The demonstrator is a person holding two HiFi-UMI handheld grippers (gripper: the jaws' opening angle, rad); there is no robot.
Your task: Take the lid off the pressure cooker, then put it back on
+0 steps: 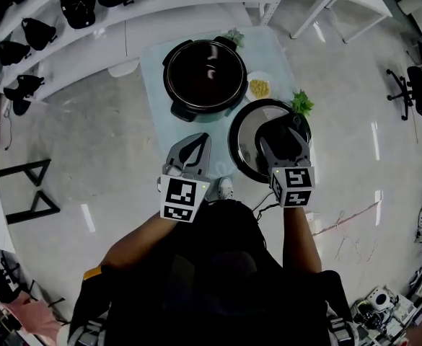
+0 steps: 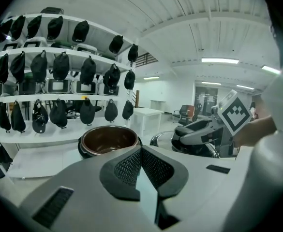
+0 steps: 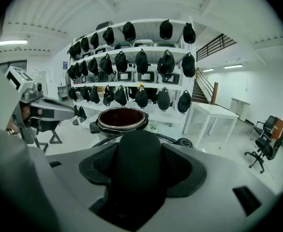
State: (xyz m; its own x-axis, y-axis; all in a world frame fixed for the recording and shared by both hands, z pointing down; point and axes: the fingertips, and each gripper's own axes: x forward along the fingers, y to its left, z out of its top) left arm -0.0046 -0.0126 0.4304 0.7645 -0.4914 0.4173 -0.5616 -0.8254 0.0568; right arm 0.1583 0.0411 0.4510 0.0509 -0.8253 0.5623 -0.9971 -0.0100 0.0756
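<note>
The right gripper (image 1: 283,134) clamps the black handle (image 3: 137,170) of the lid (image 1: 241,144), just right of the open pressure cooker (image 1: 204,76) on the table (image 1: 153,85), while the left gripper (image 1: 198,141) is closed on nothing.

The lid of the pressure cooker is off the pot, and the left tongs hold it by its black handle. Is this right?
Not quite. The lid is off the pot, but it is the right tongs that hold its black handle, as the right gripper view shows. The left tongs are closed on nothing.
</note>
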